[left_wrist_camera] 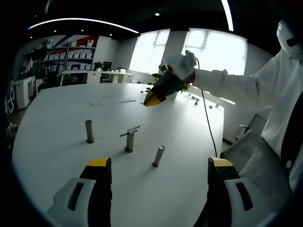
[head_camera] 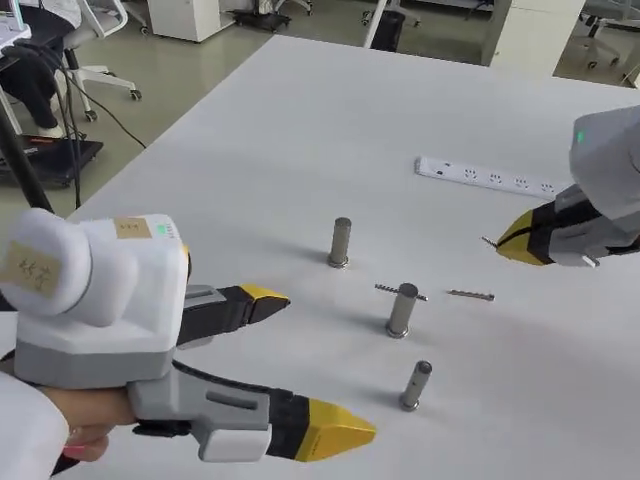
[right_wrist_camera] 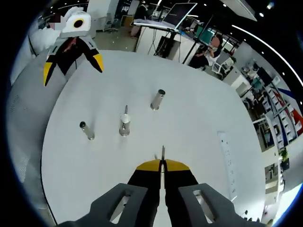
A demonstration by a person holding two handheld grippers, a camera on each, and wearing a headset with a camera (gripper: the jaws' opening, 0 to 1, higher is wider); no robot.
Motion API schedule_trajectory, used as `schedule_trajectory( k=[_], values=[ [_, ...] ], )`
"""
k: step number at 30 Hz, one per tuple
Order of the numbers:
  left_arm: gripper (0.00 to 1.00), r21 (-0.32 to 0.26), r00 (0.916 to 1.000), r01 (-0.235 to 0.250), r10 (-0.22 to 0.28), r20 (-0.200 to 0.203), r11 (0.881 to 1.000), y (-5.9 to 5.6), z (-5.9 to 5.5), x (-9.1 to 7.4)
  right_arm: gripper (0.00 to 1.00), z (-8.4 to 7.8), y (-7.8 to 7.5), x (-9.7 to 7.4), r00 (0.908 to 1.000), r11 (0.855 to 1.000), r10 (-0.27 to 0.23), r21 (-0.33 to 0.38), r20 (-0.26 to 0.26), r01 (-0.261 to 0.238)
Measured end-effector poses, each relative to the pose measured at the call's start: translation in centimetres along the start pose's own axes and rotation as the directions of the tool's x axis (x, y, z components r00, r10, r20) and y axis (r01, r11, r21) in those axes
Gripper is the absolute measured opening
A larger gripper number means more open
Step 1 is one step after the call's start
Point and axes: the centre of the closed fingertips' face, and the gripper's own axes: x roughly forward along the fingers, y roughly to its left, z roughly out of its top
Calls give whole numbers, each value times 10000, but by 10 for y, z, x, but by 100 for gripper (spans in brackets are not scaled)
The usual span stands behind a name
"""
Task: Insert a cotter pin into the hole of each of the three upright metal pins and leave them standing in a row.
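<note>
Three metal pins stand in a row on the white table: a far pin (head_camera: 340, 243), a middle pin (head_camera: 402, 310) and a near pin (head_camera: 416, 385). A cotter pin (head_camera: 400, 291) passes through the top of the middle pin. Another cotter pin (head_camera: 470, 295) lies loose on the table to its right. My right gripper (head_camera: 505, 243) hovers right of the row, shut on a third cotter pin (right_wrist_camera: 163, 158) that pokes out past its tips. My left gripper (head_camera: 322, 365) stands open on the near left, with nothing between its jaws.
A white power strip (head_camera: 485, 176) lies beyond the pins toward the table's far right. Office chairs and cables stand on the floor past the table's left edge. Bare table surface (head_camera: 300, 150) surrounds the row.
</note>
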Motion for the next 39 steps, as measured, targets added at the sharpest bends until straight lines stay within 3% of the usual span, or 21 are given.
schedule_trajectory(
  k=[7,12,17,21,25,27,32,39],
  values=[
    [74,-163,9983,590,-590,-12,9981,-7,9,20,0,12,13,-25,9952,9974,-715,158,662,706],
    [65,-312,9955,851,-836,456,9959,-8,27,37,0,26,24,-39,9856,9920,-1263,141,1124,1255],
    [62,-823,9896,1227,-1157,855,9890,-15,44,52,0,33,34,-44,9782,9889,-1483,145,1455,1478],
    [50,-940,9860,1491,-1408,896,9843,-21,53,61,0,40,42,-46,9716,9860,-1651,73,1693,1663],
    [47,-1229,9855,1463,-1338,1046,9816,-22,62,69,0,40,46,-46,9656,9819,-1884,169,1794,1884],
    [42,-1223,9815,1534,-1369,1336,9806,-27,70,73,0,42,51,-48,9600,9773,-2105,152,1848,2113],
    [37,-1273,9801,1552,-1366,1438,9796,-31,74,81,0,39,58,-45,9495,9685,-2490,423,1910,2455],
    [24,-1462,9734,1961,-1744,1485,9696,-38,75,89,0,35,72,-47,9503,9649,-2609,166,1699,2620]
  ],
)
